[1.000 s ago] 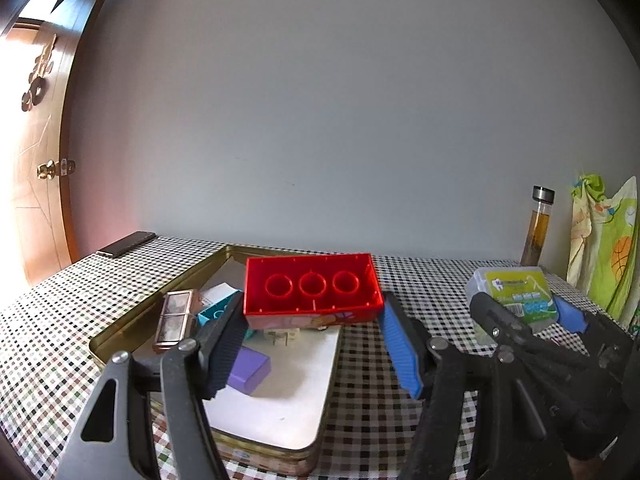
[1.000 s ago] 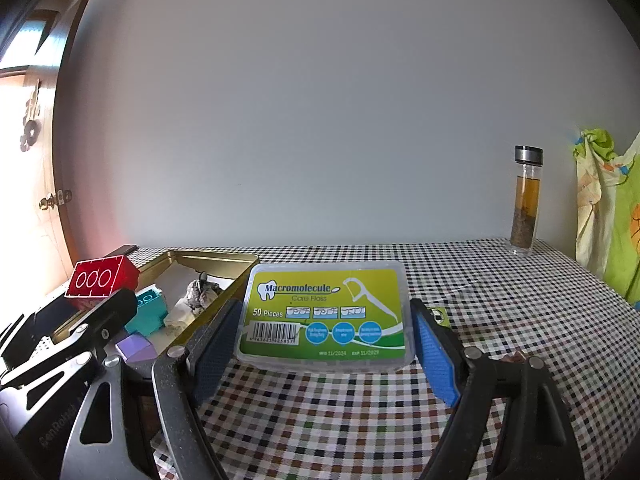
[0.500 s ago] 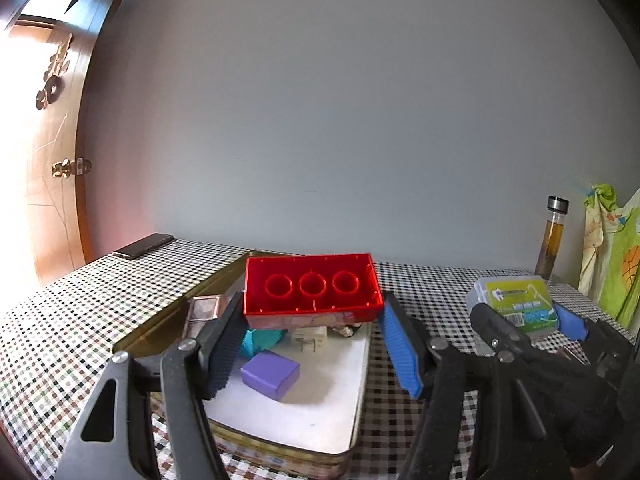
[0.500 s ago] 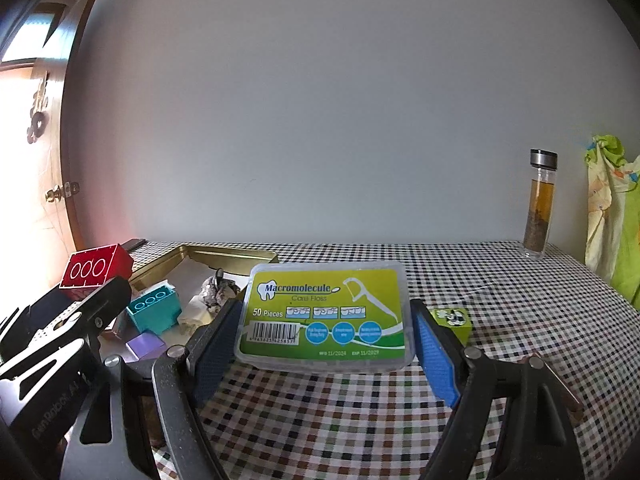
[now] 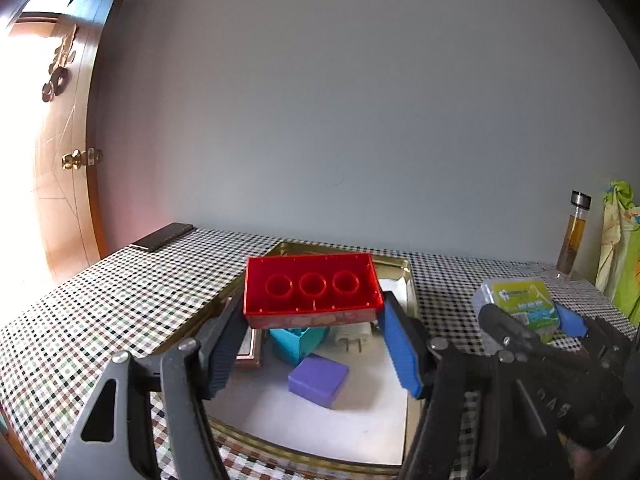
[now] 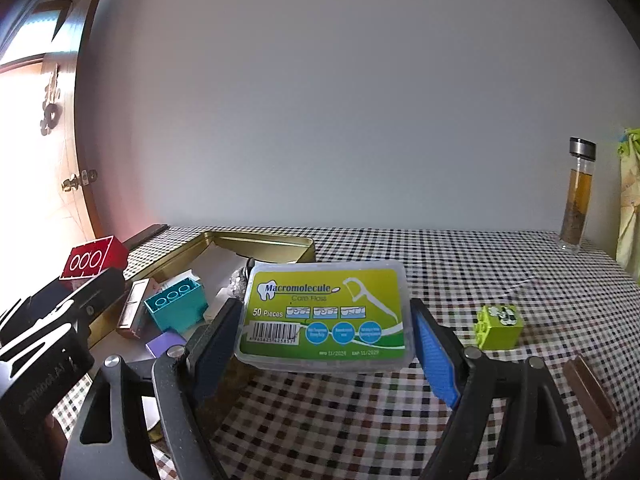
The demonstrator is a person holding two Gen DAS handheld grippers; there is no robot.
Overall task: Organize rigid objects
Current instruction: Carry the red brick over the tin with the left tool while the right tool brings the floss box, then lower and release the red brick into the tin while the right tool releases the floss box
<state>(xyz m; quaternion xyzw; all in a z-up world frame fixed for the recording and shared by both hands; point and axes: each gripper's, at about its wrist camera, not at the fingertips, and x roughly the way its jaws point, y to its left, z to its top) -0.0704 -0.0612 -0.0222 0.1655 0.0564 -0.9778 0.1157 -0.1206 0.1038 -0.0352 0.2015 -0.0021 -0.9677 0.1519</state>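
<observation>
My left gripper (image 5: 312, 320) is shut on a red toy brick (image 5: 312, 290), hollow underside toward the camera, held above the gold tin tray (image 5: 396, 264). In the tray lie a teal brick (image 5: 296, 342), a purple block (image 5: 318, 378), a white plug and a small framed piece (image 5: 246, 346). My right gripper (image 6: 324, 332) is shut on a clear floss-pick box with a green label (image 6: 326, 316), held above the checked tablecloth just right of the tray (image 6: 260, 242). The red brick also shows at the left of the right wrist view (image 6: 94, 258).
A lime green brick (image 6: 498, 326) and a brown bar (image 6: 590, 390) lie on the cloth to the right. A glass bottle with amber liquid (image 6: 576, 200) stands at the back right beside a colourful cloth. A dark phone (image 5: 162, 236) lies at the back left near a wooden door.
Both grippers have shifted left over the table with their loads still held. The left gripper now hangs more directly over the tray, and the lime brick and brown bar have come into the right view.
</observation>
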